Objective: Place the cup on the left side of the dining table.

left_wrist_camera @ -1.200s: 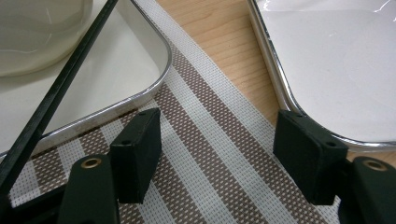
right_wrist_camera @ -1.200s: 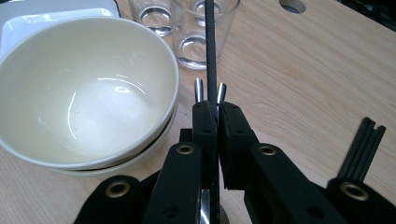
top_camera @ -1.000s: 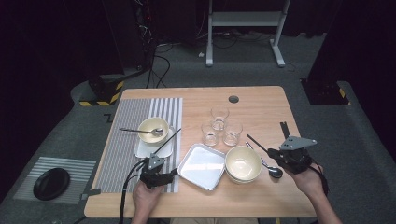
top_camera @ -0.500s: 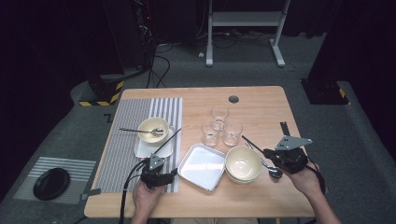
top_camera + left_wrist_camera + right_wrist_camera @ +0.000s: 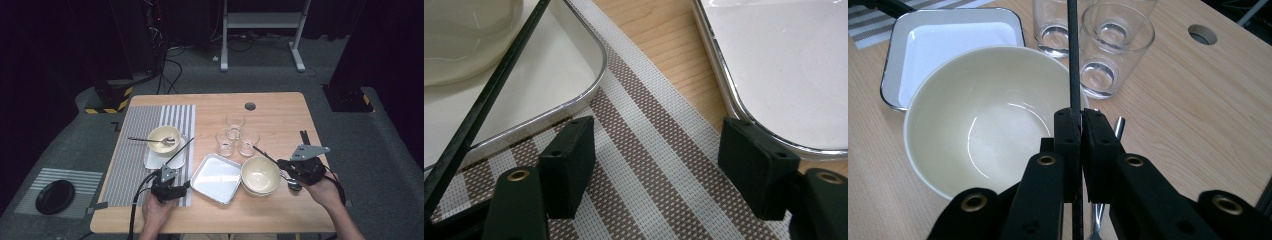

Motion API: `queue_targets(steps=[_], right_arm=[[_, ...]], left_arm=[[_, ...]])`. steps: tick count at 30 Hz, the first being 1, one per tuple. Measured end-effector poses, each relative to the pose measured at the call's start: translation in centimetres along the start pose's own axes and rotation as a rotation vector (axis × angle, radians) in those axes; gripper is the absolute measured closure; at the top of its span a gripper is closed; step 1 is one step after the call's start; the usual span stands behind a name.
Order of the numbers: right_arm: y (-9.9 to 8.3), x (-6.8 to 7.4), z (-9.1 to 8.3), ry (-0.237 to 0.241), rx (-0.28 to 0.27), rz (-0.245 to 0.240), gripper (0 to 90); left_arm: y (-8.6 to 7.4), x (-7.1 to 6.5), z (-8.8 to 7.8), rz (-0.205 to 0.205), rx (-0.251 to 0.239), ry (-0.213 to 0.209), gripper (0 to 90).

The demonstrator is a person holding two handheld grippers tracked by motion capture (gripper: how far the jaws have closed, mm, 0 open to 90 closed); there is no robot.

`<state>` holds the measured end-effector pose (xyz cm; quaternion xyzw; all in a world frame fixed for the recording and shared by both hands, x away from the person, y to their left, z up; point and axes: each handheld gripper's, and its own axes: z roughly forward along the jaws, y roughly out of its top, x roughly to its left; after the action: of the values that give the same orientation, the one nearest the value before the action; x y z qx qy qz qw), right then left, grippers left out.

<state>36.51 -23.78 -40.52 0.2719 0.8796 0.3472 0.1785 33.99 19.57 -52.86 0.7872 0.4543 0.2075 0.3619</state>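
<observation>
On your striped placemat (image 5: 131, 155) a cream bowl (image 5: 159, 135) with a spoon (image 5: 150, 140) across it stands on a white tray (image 5: 151, 161). At mid-table you have a second, empty tray (image 5: 216, 178) touching a larger cream bowl (image 5: 260, 175), three empty glasses (image 5: 235, 122) clustered behind them, and another spoon (image 5: 294, 186) just right of that bowl.

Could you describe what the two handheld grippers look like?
Both are black. The left gripper has two blocky, flat-faced jaws on arms with brass-coloured rivets, and a black cable trails from it. The right gripper is built the same and carries a grey three-cornered plate on top. The forearms show no sleeves.
</observation>
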Motion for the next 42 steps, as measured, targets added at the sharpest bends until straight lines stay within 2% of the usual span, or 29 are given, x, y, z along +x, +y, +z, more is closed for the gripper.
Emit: queue_targets(steps=[2,4,5,6,9,12,13,19,20,26,27,30,31,32,33,34,35,36,38,42], right_arm=[[0.1,0.2,-0.1,0.011,-0.003,0.008,86.0],[0.2,0.2,-0.1,0.013,-0.008,-0.004,86.0],[0.3,0.3,0.0,0.018,-0.024,0.009,86.0],[0.4,0.2,0.0,0.018,-0.030,-0.005,85.9],[0.7,0.4,0.2,0.034,-0.036,-0.008,86.0],[0.8,0.7,0.4,0.043,-0.042,0.007,85.9],[1.0,0.7,0.5,0.045,-0.051,-0.007,85.9],[1.6,1.4,1.1,0.065,-0.050,-0.004,86.0],[1.7,1.3,1.2,0.068,-0.055,-0.025,85.9],[2.0,1.6,1.4,0.082,-0.033,-0.041,85.9],[2.0,1.7,1.4,0.082,-0.027,-0.029,85.9],[2.3,1.8,1.5,0.083,-0.023,-0.052,86.0],[2.4,1.7,1.5,0.086,-0.021,-0.076,85.9],[2.5,1.9,1.5,0.089,-0.019,-0.058,86.0],[2.6,1.8,1.5,0.088,-0.022,-0.079,85.9],[2.6,1.9,1.5,0.092,-0.012,-0.066,85.9],[2.7,1.8,1.6,0.091,-0.014,-0.101,85.9],[2.7,2.0,1.6,0.097,-0.004,-0.076,85.9],[2.8,1.9,1.7,0.099,-0.005,-0.111,86.0],[2.8,2.0,1.7,0.107,0.013,-0.083,86.0]], left_arm=[[0.0,0.0,0.0,-0.001,0.001,-0.002,30.3],[0.0,0.0,0.0,-0.002,0.001,-0.003,30.3],[0.0,0.0,0.0,-0.006,-0.003,-0.003,30.2],[0.0,0.0,0.0,-0.004,0.000,-0.004,30.2],[0.0,-0.1,0.1,-0.016,-0.008,0.000,30.0],[0.0,-0.1,0.1,-0.016,-0.008,0.000,30.0],[0.0,-0.1,0.1,-0.017,-0.012,0.000,30.0],[0.0,-0.1,0.1,-0.017,-0.009,-0.002,29.7],[0.0,-0.1,0.1,-0.020,-0.012,-0.001,29.6],[0.0,-0.2,0.1,-0.022,-0.012,-0.002,28.5],[0.0,-0.2,0.1,-0.022,-0.011,-0.002,28.5],[0.0,-0.2,0.1,-0.021,-0.011,-0.001,28.5],[0.0,-0.2,0.1,-0.019,-0.011,0.000,28.5],[0.0,-0.2,0.1,-0.020,-0.010,0.000,28.5],[0.0,-0.2,0.1,-0.020,-0.010,0.000,28.5],[0.0,-0.2,0.1,-0.021,-0.008,0.000,28.4],[0.1,-0.2,0.1,-0.026,-0.005,-0.002,27.8],[0.1,-0.1,0.0,-0.024,-0.006,-0.004,27.5],[0.1,0.0,-0.1,-0.020,0.002,-0.009,27.1],[0.1,0.3,-0.5,-0.019,-0.003,-0.028,26.5]])
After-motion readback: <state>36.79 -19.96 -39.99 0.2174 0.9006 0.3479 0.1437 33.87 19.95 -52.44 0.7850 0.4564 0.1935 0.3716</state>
